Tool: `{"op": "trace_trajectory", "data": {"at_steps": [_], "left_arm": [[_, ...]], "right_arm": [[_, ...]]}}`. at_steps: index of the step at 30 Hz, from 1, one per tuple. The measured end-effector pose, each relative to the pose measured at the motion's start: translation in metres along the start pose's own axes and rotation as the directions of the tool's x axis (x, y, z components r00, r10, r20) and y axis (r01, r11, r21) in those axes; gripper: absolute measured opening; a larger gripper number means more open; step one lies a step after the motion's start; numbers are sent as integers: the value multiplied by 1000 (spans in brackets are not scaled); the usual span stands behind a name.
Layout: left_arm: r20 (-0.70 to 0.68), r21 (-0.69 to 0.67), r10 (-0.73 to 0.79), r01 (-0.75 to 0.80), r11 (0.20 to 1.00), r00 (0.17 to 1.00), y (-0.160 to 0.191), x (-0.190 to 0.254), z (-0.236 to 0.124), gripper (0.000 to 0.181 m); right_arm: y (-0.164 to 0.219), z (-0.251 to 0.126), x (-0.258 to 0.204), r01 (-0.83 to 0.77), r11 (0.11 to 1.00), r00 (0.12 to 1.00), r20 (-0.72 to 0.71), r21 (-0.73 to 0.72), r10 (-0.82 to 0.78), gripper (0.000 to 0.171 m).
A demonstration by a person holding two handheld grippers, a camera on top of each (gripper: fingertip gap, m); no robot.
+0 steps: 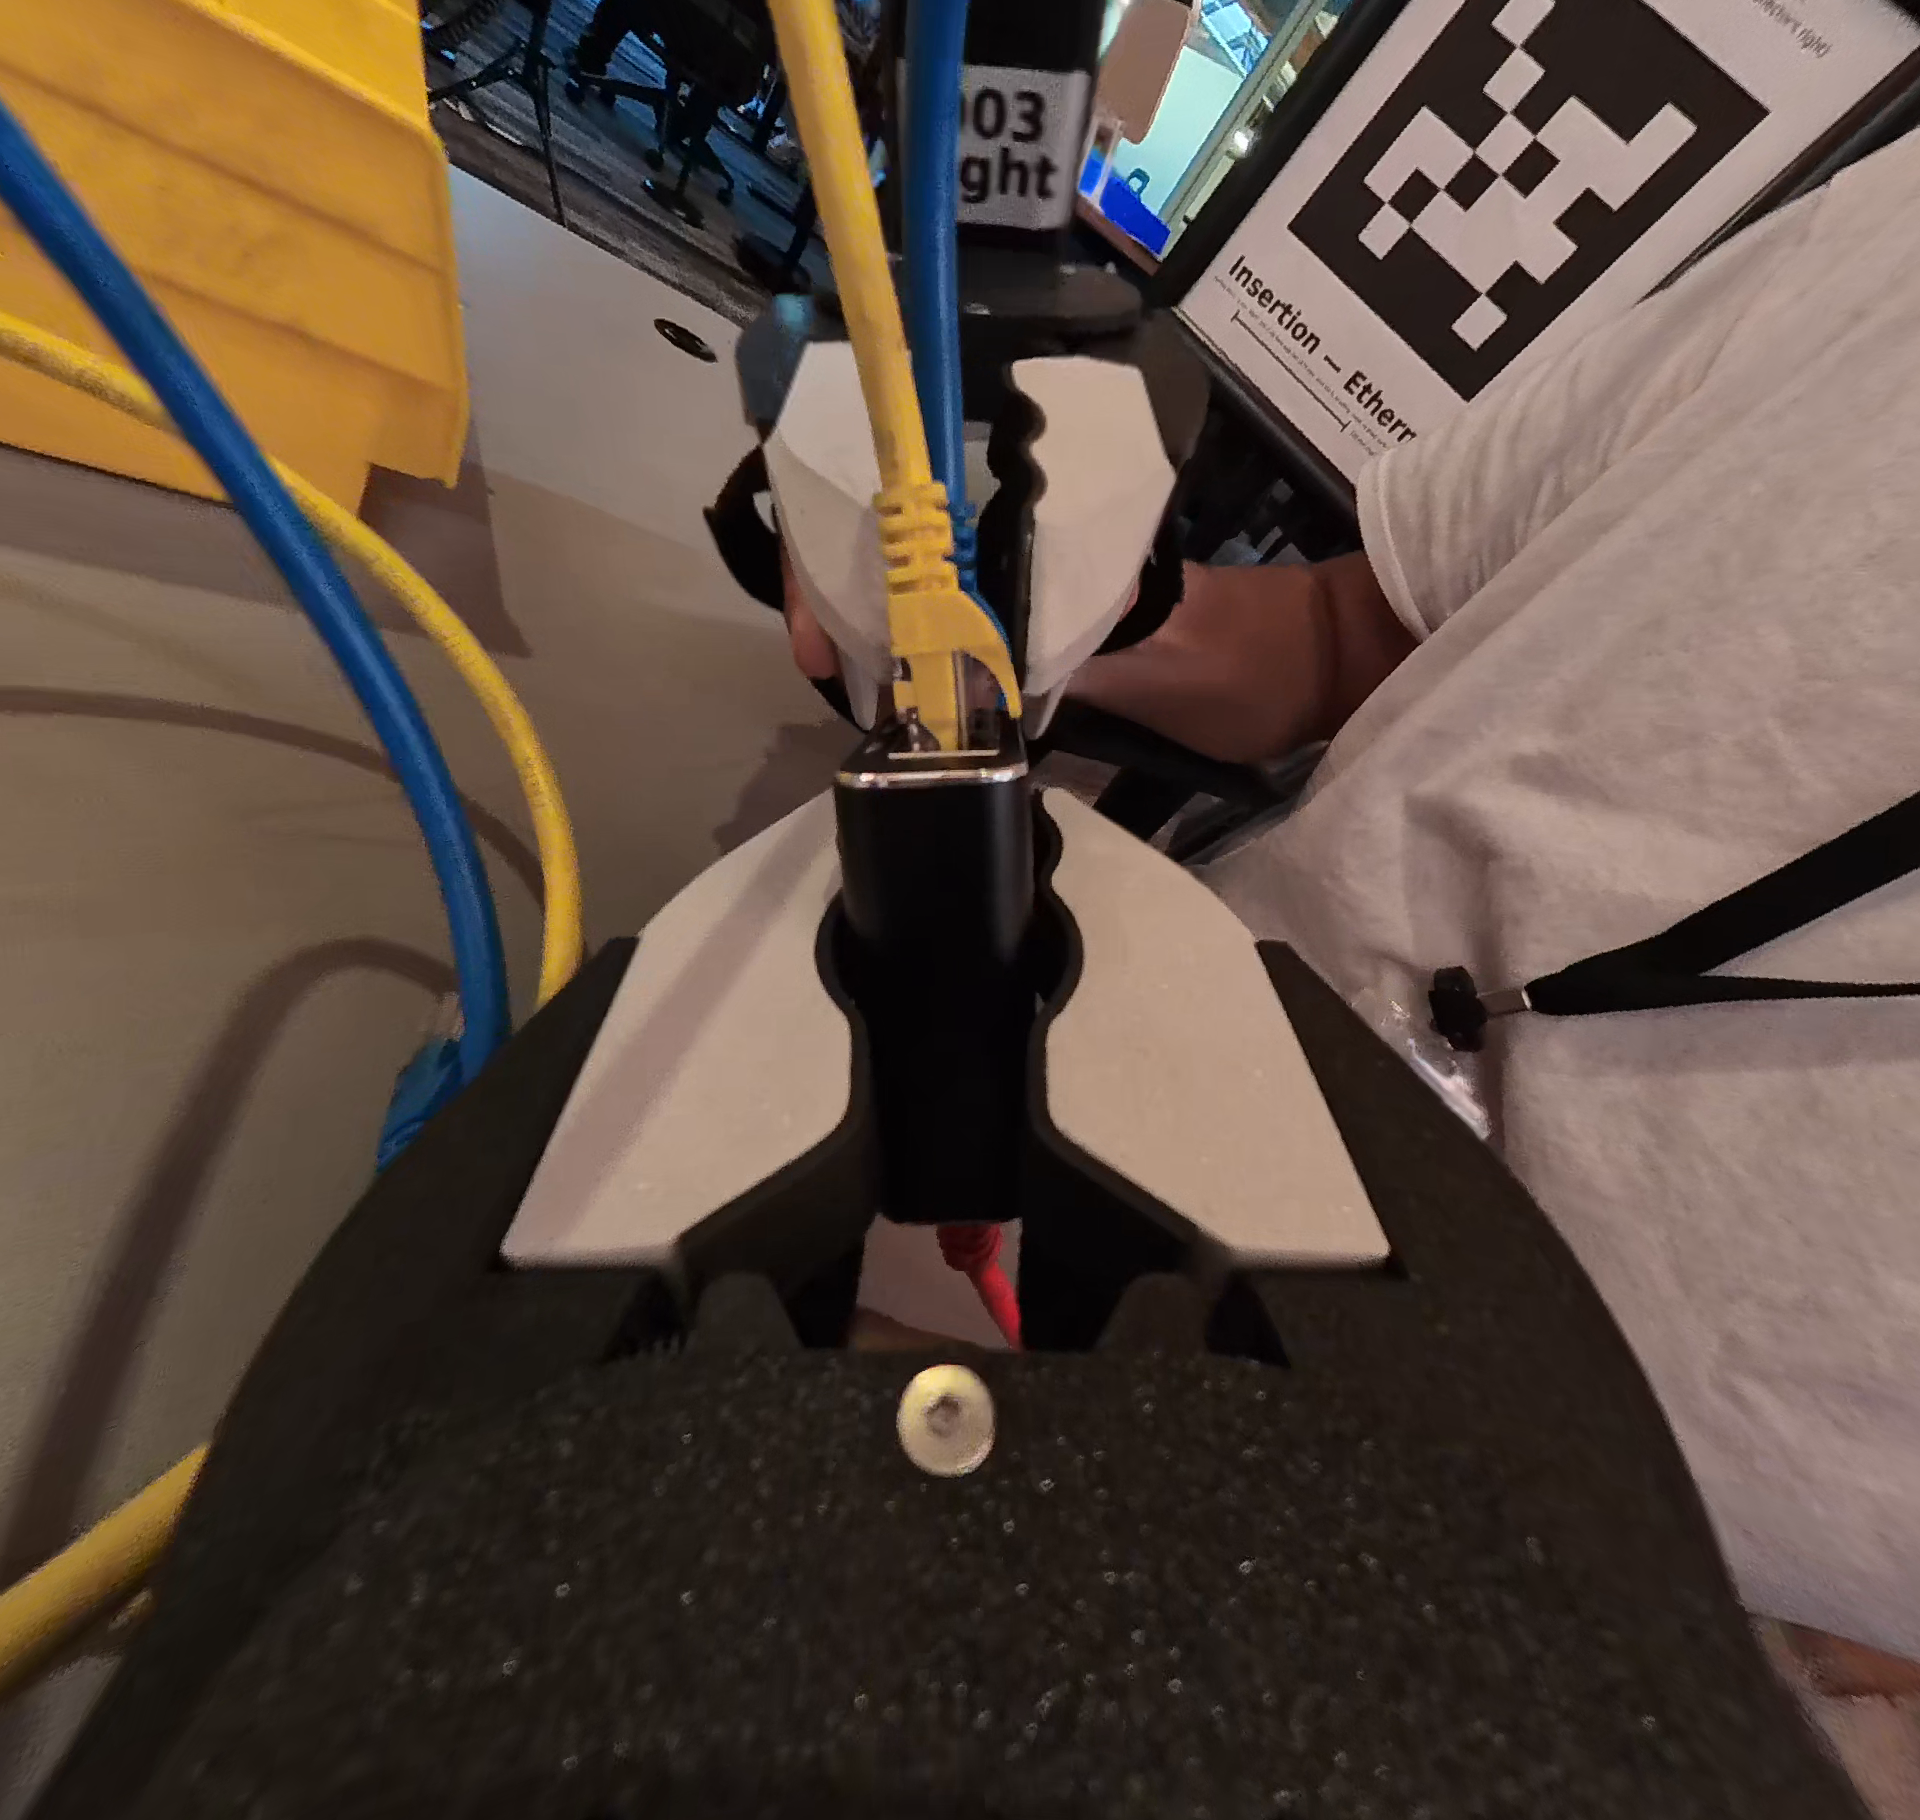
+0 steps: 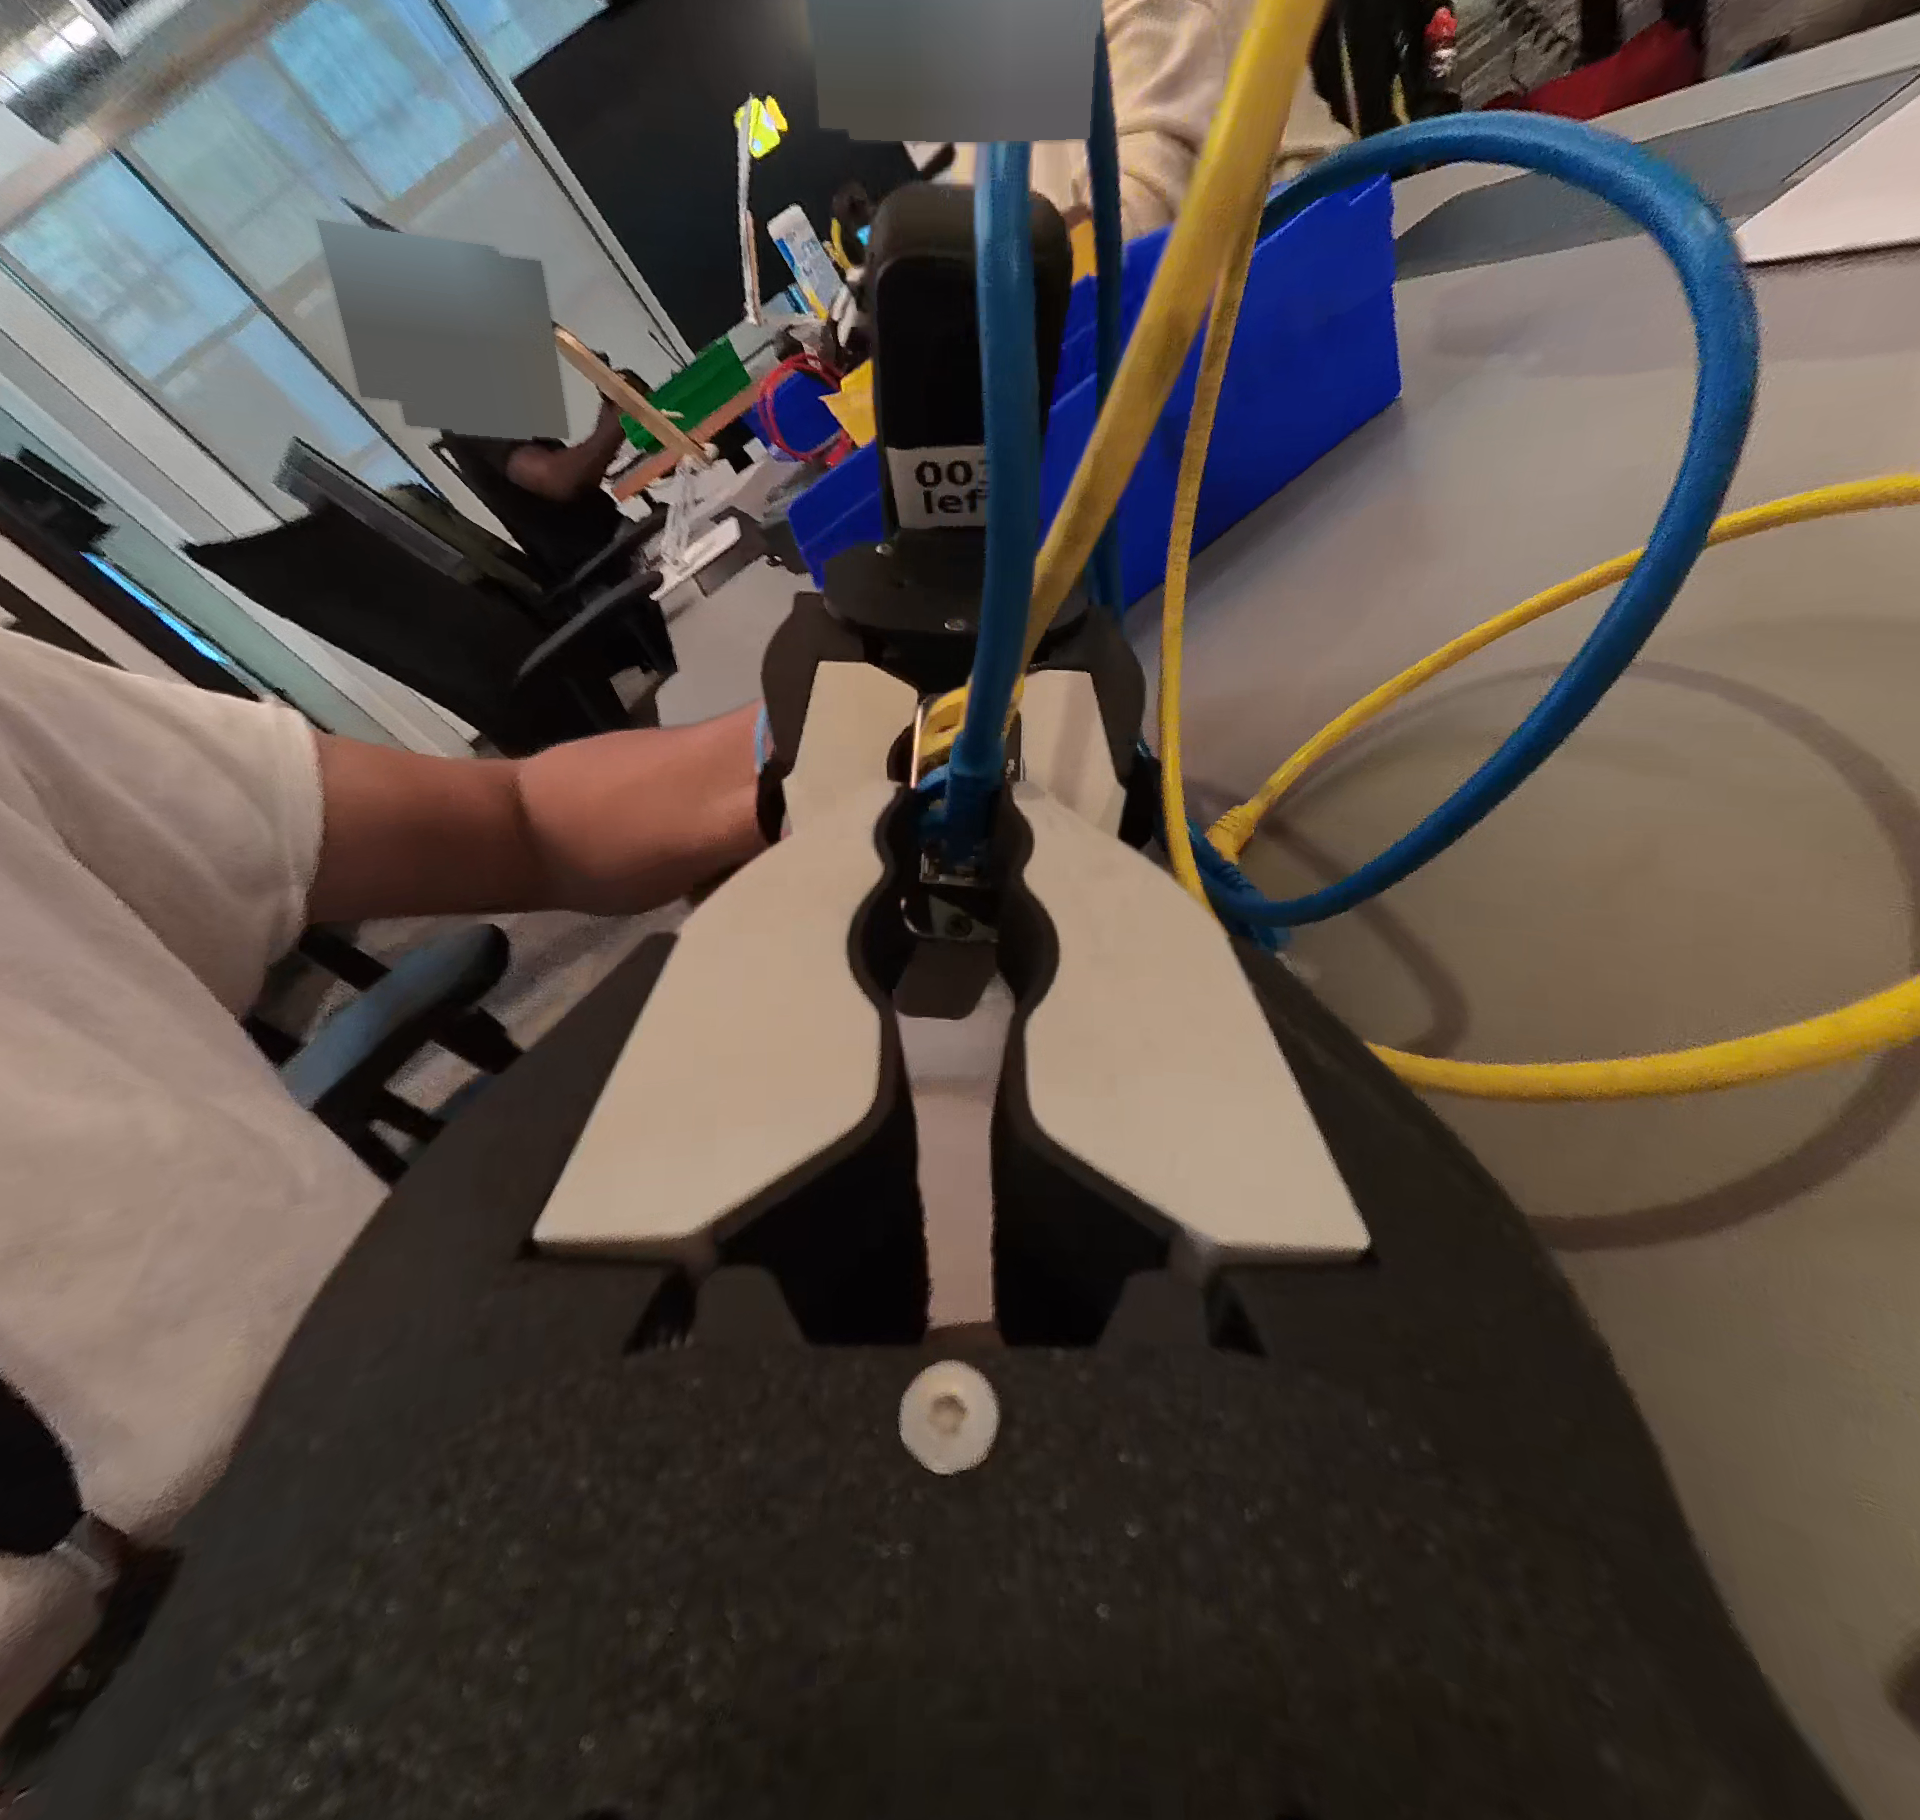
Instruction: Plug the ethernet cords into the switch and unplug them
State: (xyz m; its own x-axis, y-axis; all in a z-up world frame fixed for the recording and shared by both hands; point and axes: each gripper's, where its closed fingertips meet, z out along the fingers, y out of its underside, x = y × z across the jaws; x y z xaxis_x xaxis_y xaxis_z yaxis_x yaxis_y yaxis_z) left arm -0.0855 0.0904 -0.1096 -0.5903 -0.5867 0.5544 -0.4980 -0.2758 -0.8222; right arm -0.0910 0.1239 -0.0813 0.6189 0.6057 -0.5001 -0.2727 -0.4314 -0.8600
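Holding the black switch [image 1: 935,866] tight in our left gripper [image 1: 940,835], we keep it above the grey table [image 1: 208,731]. Our right gripper [image 2: 951,866] pinches the blue cord [image 2: 992,523] by its plug at the switch. Beside it, the yellow cord [image 1: 831,160] is plugged in.

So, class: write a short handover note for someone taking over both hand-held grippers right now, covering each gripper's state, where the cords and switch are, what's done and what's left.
Left hand-held gripper: shut on the black switch, held off the table.
Right hand-held gripper: shut around the blue cord's plug at the switch.
Yellow cord: plug at the switch's port face beside the blue one; whether either is fully seated cannot be told. A red cord shows at the switch's other end.
Slack of both cords loops on the grey table.
Left: confirm seating, then unplug.
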Motion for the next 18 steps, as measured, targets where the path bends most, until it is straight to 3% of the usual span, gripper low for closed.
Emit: {"op": "trace_trajectory", "data": {"at_steps": [4, 11, 16, 18], "left_arm": [[0, 20, -57, 57, 998, 998, -2, -4, -2, 26], [-31, 49, -115, 117, 992, 993, -10, -2, -10, 27], [-37, 83, -101, 104, 991, 994, -22, 6, -16, 27], [-19, 89, -85, 86, 992, 996, -25, 5, -19, 27]], "right_arm": [[1, 2, 7, -14, 1000, 998, -53, 28, 16, 13], [-12, 7, 8, -213, 967, 977, 42, 143, 209, 12], [-28, 10, 1, -153, 972, 988, 31, 178, 150, 12], [-30, 12, 1, -204, 961, 978, 77, 186, 193, 12]]}}
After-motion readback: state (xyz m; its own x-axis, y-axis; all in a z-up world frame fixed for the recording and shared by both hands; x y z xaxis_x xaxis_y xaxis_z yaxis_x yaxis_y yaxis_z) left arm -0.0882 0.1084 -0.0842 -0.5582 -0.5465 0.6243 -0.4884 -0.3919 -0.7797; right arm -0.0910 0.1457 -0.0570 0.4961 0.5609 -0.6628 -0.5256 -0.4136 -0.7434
